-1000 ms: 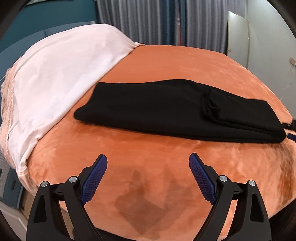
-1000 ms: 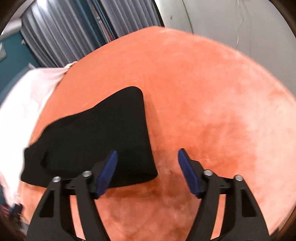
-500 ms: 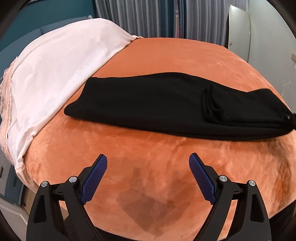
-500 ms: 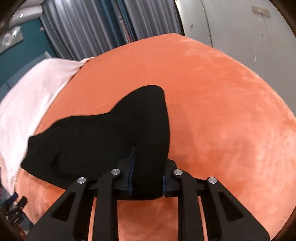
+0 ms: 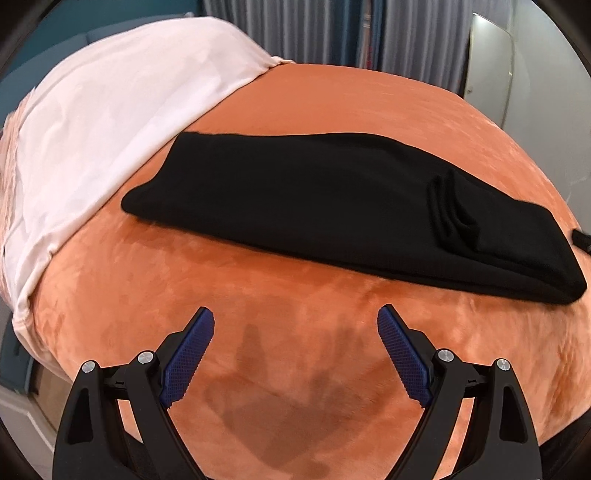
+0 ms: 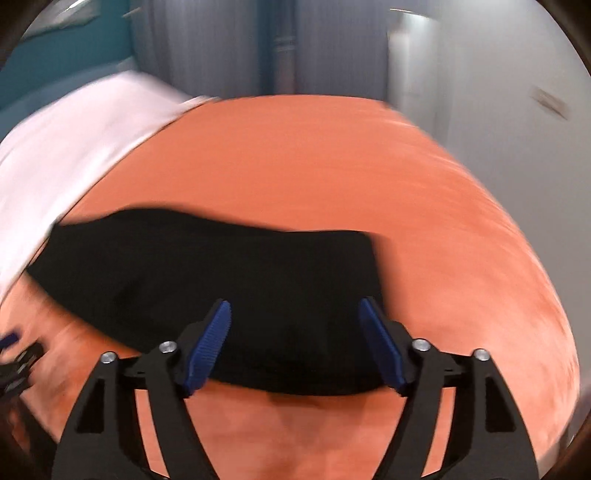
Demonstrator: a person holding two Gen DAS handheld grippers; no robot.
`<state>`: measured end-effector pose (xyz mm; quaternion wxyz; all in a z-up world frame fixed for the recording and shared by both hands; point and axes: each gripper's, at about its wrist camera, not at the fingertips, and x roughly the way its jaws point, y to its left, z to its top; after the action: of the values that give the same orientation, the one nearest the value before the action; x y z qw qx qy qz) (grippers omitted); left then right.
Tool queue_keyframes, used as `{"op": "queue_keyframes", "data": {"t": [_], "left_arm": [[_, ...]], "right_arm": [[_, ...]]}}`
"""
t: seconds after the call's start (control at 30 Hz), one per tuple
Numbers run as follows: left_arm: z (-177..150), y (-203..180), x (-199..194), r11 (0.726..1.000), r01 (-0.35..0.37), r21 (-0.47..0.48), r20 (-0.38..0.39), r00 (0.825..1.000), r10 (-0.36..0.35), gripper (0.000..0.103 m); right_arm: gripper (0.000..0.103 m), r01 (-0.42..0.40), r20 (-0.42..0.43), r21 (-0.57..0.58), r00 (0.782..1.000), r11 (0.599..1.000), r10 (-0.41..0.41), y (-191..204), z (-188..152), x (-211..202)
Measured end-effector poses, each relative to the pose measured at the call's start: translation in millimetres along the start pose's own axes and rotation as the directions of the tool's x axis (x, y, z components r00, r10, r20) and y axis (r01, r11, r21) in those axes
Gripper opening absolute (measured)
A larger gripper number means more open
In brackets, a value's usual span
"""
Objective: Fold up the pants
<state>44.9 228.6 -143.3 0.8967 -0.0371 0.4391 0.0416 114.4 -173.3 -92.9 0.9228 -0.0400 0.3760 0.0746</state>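
Orange plush covers the bed [image 5: 258,350] that fills both wrist views, with a pale pink sheet [image 5: 110,103] turned back over its far left corner and grey curtains [image 5: 314,29] behind. Across the middle of the bed lie the black pants [image 5: 314,192], already doubled into a long flat band that runs from beside the sheet toward your right, with a bunched ridge of layers near the right end. Your left gripper [image 5: 295,345] hovers over bare blanket short of the near edge of the pants, its jaws wide apart and empty. Your right gripper [image 6: 295,339] is over the right end of the pants [image 6: 221,280], its jaws opening, with cloth lying beneath and between the blue pads but nothing pinched; that view is blurred, so the exact edge is hard to read. The step in hand looks like taking both ends for the next fold. To do it well, bring the left jaws down on the near left corner, catch every layer at once, and match that grip on the right before lifting. Watch the bunched ridge: lifted unevenly, it will likely drag a crease into the finished fold.
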Motion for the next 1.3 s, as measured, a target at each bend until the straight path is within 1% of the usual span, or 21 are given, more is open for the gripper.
{"op": "queue_keyframes", "data": {"t": [0.07, 0.2, 0.23, 0.27, 0.33, 0.43, 0.53, 0.6, 0.63, 0.67, 0.7, 0.73, 0.77, 0.83, 0.9, 1.0, 1.07, 1.2, 1.23, 1.27, 1.3], "left_arm": [[2.4, 9.0, -1.2, 1.000, 0.001, -0.018, 0.005, 1.000, -0.001, 0.088], [4.2, 47.6, -7.4, 0.998, -0.023, -0.062, 0.019, 1.000, 0.024, 0.088], [4.7, 56.6, -8.3, 0.997, -0.032, -0.070, 0.022, 0.999, 0.034, 0.088], [3.9, 66.6, -9.1, 0.996, -0.043, -0.081, 0.026, 0.999, 0.045, 0.088], [3.6, 88.2, -9.0, 0.992, -0.067, -0.106, 0.030, 0.997, 0.070, 0.088], [3.9, 112.7, -3.5, 0.986, -0.083, -0.144, 0.030, 0.996, 0.088, 0.088], [11.7, 126.9, 7.4, 0.981, -0.081, -0.177, 0.022, 0.996, 0.086, 0.088], [22.2, 132.1, 14.3, 0.977, -0.049, -0.208, 0.026, 0.998, 0.056, 0.088], [28.8, 133.8, 18.3, 0.974, -0.024, -0.224, 0.026, 0.999, 0.031, 0.088], [34.9, 136.9, 23.8, 0.970, 0.005, -0.242, 0.021, 1.000, 0.001, 0.088], [42.6, 141.3, 33.1, 0.961, 0.035, -0.276, 0.000, 0.999, -0.036, 0.088], [46.0, 145.2, 38.9, 0.952, 0.061, -0.300, -0.008, 0.998, -0.067, 0.088], [50.7, 149.9, 46.5, 0.940, 0.095, -0.329, -0.017, 0.994, -0.106, 0.088], [61.3, 161.4, 64.5, 0.912, 0.119, -0.393, -0.040, 0.989, -0.146, 0.088], [67.0, 169.7, 78.3, 0.889, 0.109, -0.444, -0.060, 0.987, -0.151, 0.088], [72.0, 184.1, 98.1, 0.832, 0.129, -0.539, -0.043, 0.983, -0.181, 0.087], [76.7, 186.4, 103.5, 0.813, 0.138, -0.565, -0.007, 0.985, -0.173, 0.088], [84.0, 185.3, 116.4, 0.786, 0.130, -0.604, 0.029, 0.990, -0.141, 0.086], [87.8, 182.1, 117.2, 0.793, 0.132, -0.595, 0.040, 0.990, -0.134, 0.083], [91.0, 178.9, 118.6, 0.807, 0.132, -0.575, 0.043, 0.990, -0.132, 0.057], [94.0, 175.2, 121.4, 0.823, 0.116, -0.556, 0.025, 0.992, -0.123, 0.039]], "right_arm": [[0.072, -0.033, -0.022, -0.108, 0.999, 0.994, 0.030, 48.2, 5.6, 22.0], [0.070, -0.034, -0.073, -0.275, 0.997, 0.961, 0.015, 122.6, 4.1, 69.5], [0.055, -0.028, -0.098, -0.275, 0.995, 0.961, 0.001, 124.7, 4.3, 83.9], [0.047, -0.022, -0.118, -0.256, 0.993, 0.966, -0.009, 123.5, 3.4, 94.2], [0.042, -0.022, -0.105, -0.199, 0.994, 0.980, 0.001, 120.2, 3.2, 99.4], [0.025, -0.012, -0.104, -0.168, 0.995, 0.986, -0.006, 120.2, 15.6, 103.1], [0.020, -0.033, -0.100, -0.142, 0.995, 0.989, 0.019, 132.2, 32.7, 100.8], [0.020, -0.039, -0.106, -0.144, 0.994, 0.989, 0.024, 141.8, 38.0, 105.5], [0.020, -0.041, -0.137, -0.149, 0.990, 0.988, 0.020, 145.2, 34.6, 114.5], [0.028, -0.038, -0.154, -0.156, 0.988, 0.987, 0.014, 137.2, 32.2, 122.7], [0.031, -0.020, -0.122, -0.166, 0.993, 0.986, -0.001, 140.1, 30.8, 120.8], [0.040, -0.017, -0.107, -0.166, 0.994, 0.986, -0.001, 141.1, 30.1, 116.5], [0.058, -0.042, -0.087, -0.135, 0.996, 0.990, 0.031, 139.7, 28.7, 105.9], [0.076, -0.073, -0.023, -0.074, 0.997, 0.995, 0.071, 130.3, 29.2, 85.6], [0.080, -0.061, 0.055, -0.042, 0.997, 0.997, 0.063, 114.9, 22.2, 62.0], [0.087, -0.005, 0.113, -0.047, 0.994, 0.999, 0.010, 93.1, -2.4, 42.4], [0.088, 0.004, 0.113, -0.035, 0.994, 0.999, 0.000, 80.0, -14.4, 39.8], [0.092, -0.069, 0.089, 0.087, 0.994, 0.994, 0.061, 51.0, -31.2, 45.8], [0.092, -0.075, 0.077, 0.120, 0.995, 0.990, 0.066, 45.3, -31.8, 51.1], [0.092, -0.081, 0.070, 0.134, 0.995, 0.988, 0.073, 42.9, -29.5, 54.1], [0.092, -0.098, 0.063, 0.149, 0.994, 0.984, 0.090, 40.5, -29.3, 56.7]]}}
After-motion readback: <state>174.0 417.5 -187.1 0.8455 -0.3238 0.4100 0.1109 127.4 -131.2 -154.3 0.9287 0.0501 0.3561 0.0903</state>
